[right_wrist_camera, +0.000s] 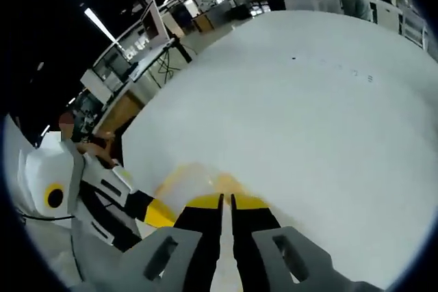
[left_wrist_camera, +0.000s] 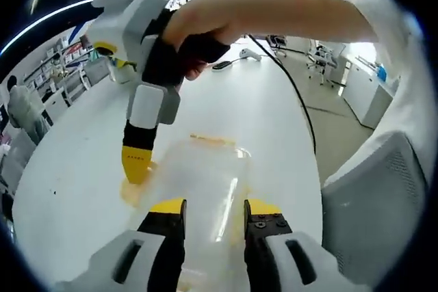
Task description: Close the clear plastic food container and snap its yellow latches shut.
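Container (left_wrist_camera: pixel 205 182) lies on the white surface (left_wrist_camera: pixel 75 189), just ahead of the left claw (left_wrist_camera: pixel 215 208), whose jaws stand apart and empty. Right claw (right_wrist_camera: pixel 226 200), jaws nearly together and holding nothing, presses its tip on a yellow latch (left_wrist_camera: pixel 130 193) at the container's left corner.

No legible text, seemingly, on anything.

A large white desk (left_wrist_camera: pixel 75 189) with a rounded edge occupies the foreground. Beyond it lies an open-plan office: shelving (left_wrist_camera: pixel 65 66) at one side, office chairs (left_wrist_camera: pixel 320 59) on a pale floor (left_wrist_camera: pixel 335 124), and monitors on further desks (right_wrist_camera: pixel 152 29). Linear ceiling lights (right_wrist_camera: pixel 99 24) run overhead against a dark ceiling.
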A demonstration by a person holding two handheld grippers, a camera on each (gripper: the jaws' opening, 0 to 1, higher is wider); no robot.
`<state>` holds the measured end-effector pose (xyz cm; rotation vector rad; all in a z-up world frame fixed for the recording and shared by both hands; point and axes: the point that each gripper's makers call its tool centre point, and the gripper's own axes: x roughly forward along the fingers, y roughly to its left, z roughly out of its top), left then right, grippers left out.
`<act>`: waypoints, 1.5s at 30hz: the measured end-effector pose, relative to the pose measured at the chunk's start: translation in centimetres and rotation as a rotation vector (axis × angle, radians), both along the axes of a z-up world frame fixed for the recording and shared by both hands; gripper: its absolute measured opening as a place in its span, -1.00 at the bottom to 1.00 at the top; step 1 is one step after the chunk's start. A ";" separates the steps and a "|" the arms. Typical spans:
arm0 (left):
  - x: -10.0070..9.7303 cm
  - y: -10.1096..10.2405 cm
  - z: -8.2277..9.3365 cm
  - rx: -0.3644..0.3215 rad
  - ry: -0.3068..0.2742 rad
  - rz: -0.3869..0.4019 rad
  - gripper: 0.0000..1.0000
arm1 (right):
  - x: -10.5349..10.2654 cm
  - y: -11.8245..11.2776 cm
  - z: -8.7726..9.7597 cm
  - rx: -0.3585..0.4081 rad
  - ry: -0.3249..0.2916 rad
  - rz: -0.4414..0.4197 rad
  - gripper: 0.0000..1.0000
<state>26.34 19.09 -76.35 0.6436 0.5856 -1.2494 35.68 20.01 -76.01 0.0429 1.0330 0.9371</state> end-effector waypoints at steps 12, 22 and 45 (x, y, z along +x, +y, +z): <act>-0.4 -0.2 -0.6 0.038 -0.069 -0.060 -0.27 | 0.8 -0.9 -1.4 -0.048 0.026 -0.006 -0.85; -0.3 -0.1 -1.2 0.118 -0.220 -0.121 -0.25 | -0.6 1.1 0.3 0.003 -0.043 0.207 -0.50; -0.4 -0.4 -1.4 0.167 -0.318 -0.074 -0.47 | -1.4 1.5 -1.7 -0.050 -0.022 0.291 -0.50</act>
